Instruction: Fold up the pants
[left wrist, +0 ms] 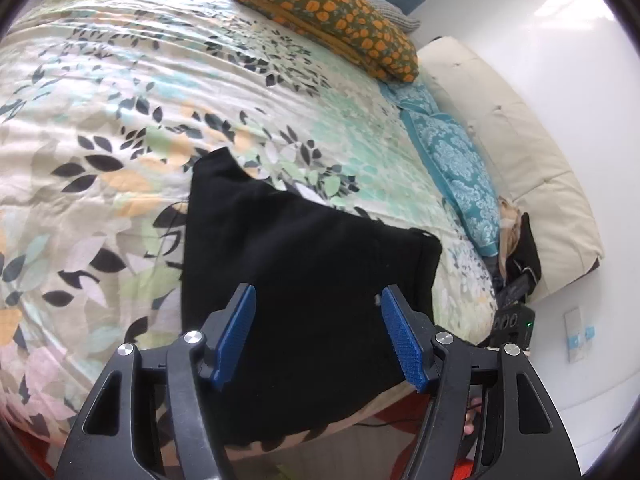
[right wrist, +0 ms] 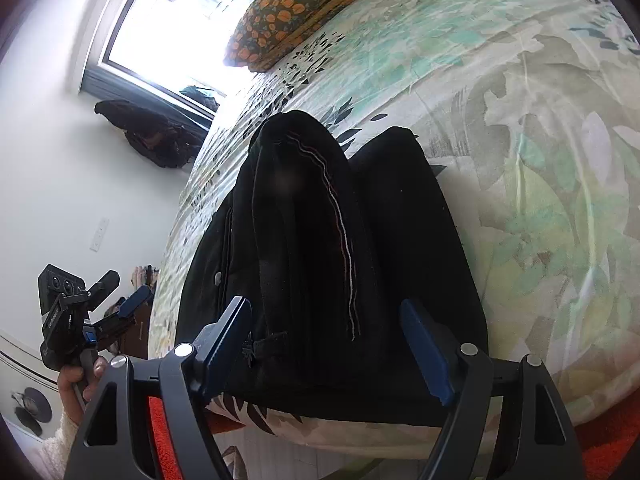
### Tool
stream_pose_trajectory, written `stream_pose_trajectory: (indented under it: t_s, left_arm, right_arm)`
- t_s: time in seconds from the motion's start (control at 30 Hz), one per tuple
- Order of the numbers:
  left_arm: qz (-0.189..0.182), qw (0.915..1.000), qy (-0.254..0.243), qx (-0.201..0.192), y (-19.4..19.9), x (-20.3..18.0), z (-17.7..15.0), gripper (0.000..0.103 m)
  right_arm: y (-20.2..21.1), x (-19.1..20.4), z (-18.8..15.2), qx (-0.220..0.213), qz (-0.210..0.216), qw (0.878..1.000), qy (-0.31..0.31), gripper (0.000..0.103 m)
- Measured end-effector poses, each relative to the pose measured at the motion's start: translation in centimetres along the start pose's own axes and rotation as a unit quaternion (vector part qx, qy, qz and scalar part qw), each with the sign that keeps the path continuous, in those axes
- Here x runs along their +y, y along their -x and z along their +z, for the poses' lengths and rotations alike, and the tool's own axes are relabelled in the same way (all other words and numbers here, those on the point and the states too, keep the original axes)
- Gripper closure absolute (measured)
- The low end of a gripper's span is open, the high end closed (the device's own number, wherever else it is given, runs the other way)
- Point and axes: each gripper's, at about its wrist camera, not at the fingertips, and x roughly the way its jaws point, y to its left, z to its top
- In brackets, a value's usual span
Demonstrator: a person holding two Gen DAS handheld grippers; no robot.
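- Left gripper: jaws wide apart, holding nothing; it hovers over the near edge of the black pants, which lie directly ahead of the fingers.
- Pants: spread on the floral bedspread at the near edge of the bed, long axis running away from both grippers toward the orange-patterned pillow.
- Right gripper: jaws also wide apart and empty, above the waistband end; a raised fold with a pale seam sits straight ahead.
- Judgement: both grippers stand about equally near; nothing obstructs either.
- A teal cushion lies well apart.
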Motion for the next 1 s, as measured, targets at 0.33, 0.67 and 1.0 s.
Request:
stream_pose_trajectory:
  t_s: [0.33,0.67,1.0]
  left_arm:
    - [0.011,0.9999,-0.002,-0.011,1.0,0.5,-1.7,0.036]
    - [0.066,0.9853,-0.158,0.005,-3.5,-5.3,-3.9,0.035]
    - [0.115,0.9593,-0.254,0.047,-8.3,-8.0,-6.9,0.031]
  right_arm:
    - [5.3,4.5,0.4,-0.062,-0.016,0.996,0.062,0.079]
    - [4.7,-1.9,-0.5,-0.027,-0.090,0.994,-0.053,0.054]
    - [2.4,6.3,6.4,-0.070,-0.025,0.988,0.135,0.053]
